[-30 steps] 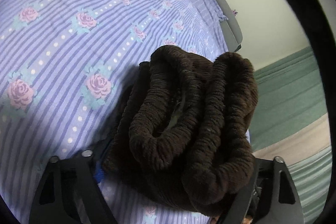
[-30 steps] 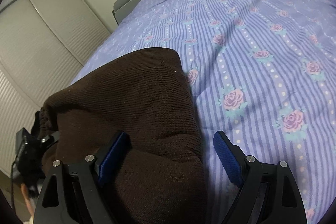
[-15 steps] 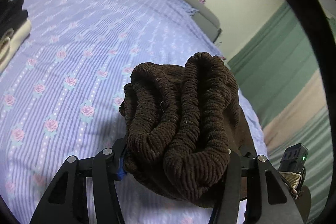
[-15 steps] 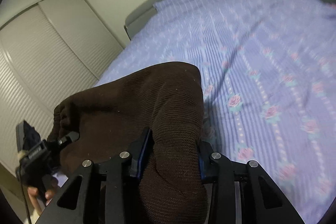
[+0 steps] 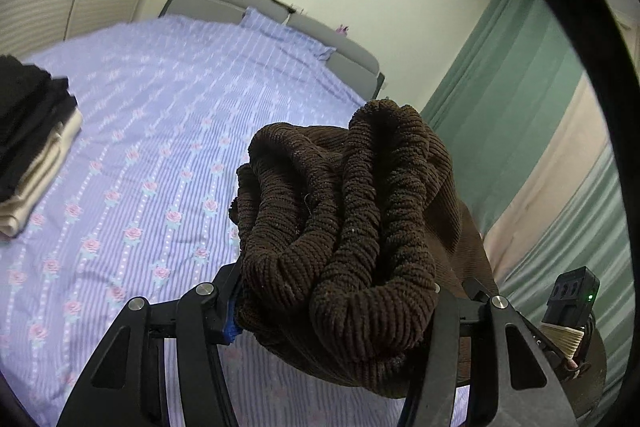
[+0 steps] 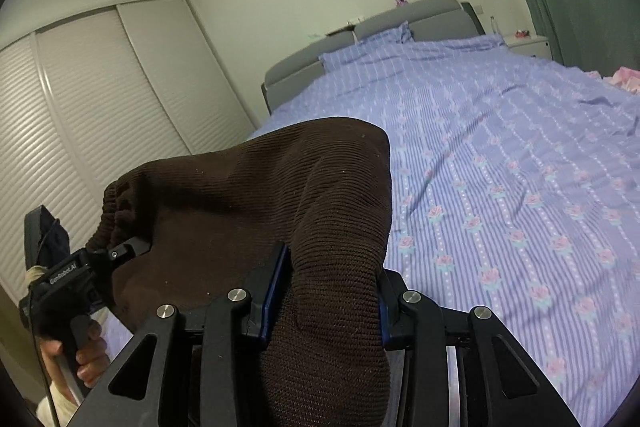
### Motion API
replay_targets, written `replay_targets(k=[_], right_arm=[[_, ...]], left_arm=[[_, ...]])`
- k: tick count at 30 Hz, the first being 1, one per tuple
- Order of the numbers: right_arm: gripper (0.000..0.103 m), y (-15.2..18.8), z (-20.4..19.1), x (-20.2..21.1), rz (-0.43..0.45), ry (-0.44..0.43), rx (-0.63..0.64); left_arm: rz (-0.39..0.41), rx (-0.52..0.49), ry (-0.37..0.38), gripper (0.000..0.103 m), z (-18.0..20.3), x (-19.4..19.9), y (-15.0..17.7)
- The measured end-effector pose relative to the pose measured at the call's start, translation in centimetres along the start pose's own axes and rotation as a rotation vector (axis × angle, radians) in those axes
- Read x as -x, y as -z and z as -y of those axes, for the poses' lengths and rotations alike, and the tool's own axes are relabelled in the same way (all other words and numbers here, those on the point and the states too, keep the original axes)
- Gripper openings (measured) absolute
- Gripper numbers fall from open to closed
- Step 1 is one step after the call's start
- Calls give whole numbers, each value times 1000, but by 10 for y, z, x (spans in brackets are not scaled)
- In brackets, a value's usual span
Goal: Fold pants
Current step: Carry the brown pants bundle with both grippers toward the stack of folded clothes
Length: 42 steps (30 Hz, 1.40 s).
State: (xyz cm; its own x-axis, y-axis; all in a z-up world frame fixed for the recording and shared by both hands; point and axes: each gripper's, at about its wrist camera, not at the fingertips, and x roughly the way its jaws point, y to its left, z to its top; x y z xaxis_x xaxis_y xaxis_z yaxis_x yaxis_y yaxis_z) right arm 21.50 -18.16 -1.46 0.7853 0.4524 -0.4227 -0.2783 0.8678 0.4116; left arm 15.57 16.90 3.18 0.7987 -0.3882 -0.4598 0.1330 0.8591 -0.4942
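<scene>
Left wrist view. The left gripper was clamped on the pants, whose bunched, ribbed waistband filled the lower centre of the frame and rose above the fingers. The bundle was held clear of the bed, which spread across the left and centre. A stack of folded dark and cream garments lay at the left edge on the sheet (judged to be finished work). At the lower right the other handset, with a green light, was partly visible behind the cloth. Green curtains filled the right side.

Right wrist view. The right gripper was closed on a thick fold of the pants; the brown cloth was draped from its fingers toward the lower left, where the left gripper pinched the elastic waistband, held by a hand. The bed ran bare from centre to right, with a pink item at the right edge. A wardrobe occupied the left.

Progress (a judgement). The pants appeared already folded into a compact bundle, several layers thick, and gripped at both ends in the air. What seemed left was to set the bundle down, perhaps on or beside the stack, and release both grips; whether a further fold was needed could not be told.
</scene>
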Motion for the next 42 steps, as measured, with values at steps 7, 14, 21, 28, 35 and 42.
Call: replay_targets(k=[7,14,21,28,35,42], right_arm=[[37,8,-28,33,41,-12,40],[37,22,-63,45,61,-42,68],[37,31,-106,25,44,-89,94],[37,30,-167,-24,19,-143,157],[37,25,-225,-75,-4,-197,203],[37,17,-274,-123,-20,-248,243]], left_arm=[[51,-32,-3,55,6,47,8],[94,-39,-26,55,-13,93,11],[124,-35,-81,55,-50,135,2],[159,6,-130,55,-108,170,-24],[196,27,-173,55,-163,190,-54],[225,38,-218,55,-206,205,-84]])
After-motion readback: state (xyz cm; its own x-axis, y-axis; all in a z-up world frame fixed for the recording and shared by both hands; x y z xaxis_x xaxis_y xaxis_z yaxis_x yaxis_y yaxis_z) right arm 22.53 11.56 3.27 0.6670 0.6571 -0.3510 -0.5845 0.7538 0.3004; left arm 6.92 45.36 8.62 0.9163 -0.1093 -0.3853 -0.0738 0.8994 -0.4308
